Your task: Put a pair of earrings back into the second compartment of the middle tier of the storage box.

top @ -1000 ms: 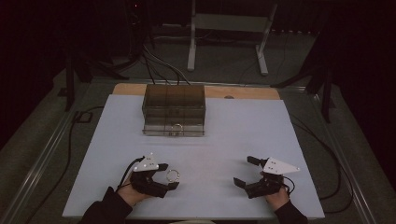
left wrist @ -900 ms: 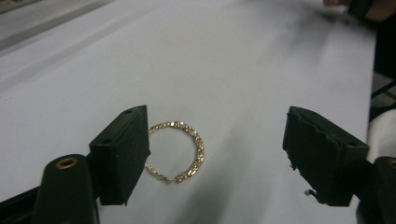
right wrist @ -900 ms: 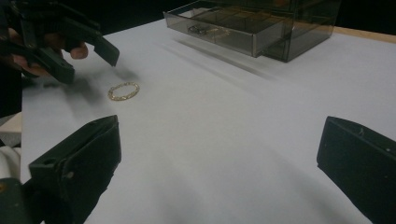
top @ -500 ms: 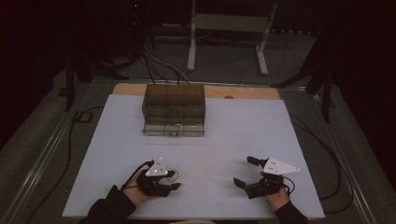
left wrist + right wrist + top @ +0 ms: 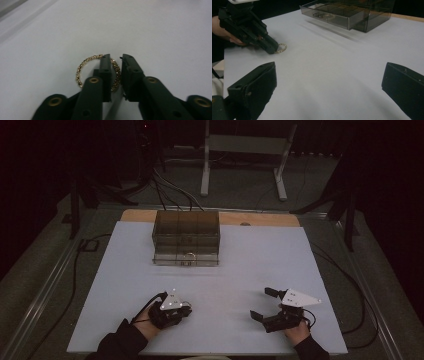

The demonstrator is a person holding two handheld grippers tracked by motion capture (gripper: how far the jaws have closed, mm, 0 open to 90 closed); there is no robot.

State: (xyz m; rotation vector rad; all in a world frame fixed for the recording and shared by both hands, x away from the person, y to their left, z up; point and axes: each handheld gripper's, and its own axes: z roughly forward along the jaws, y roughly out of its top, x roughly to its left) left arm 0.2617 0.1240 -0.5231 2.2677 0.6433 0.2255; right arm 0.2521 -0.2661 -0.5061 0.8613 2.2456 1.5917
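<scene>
Step in hand: pickup of the gold chain bracelet (image 5: 97,71) lying flat on the white tabletop (image 5: 240,270) near its front edge, left of centre. My left gripper (image 5: 115,62) has just been closing; its jaws now pinch one side of the loop between them. My right gripper (image 5: 262,304) rests near the front right corner, jaws spread wide, nothing between them. The smoked acrylic drawer box (image 5: 186,237) sits by the far edge, bottom drawer (image 5: 332,16) pulled out. Next, I judge: lift straight up, checking the thin chain does not slip.
</scene>
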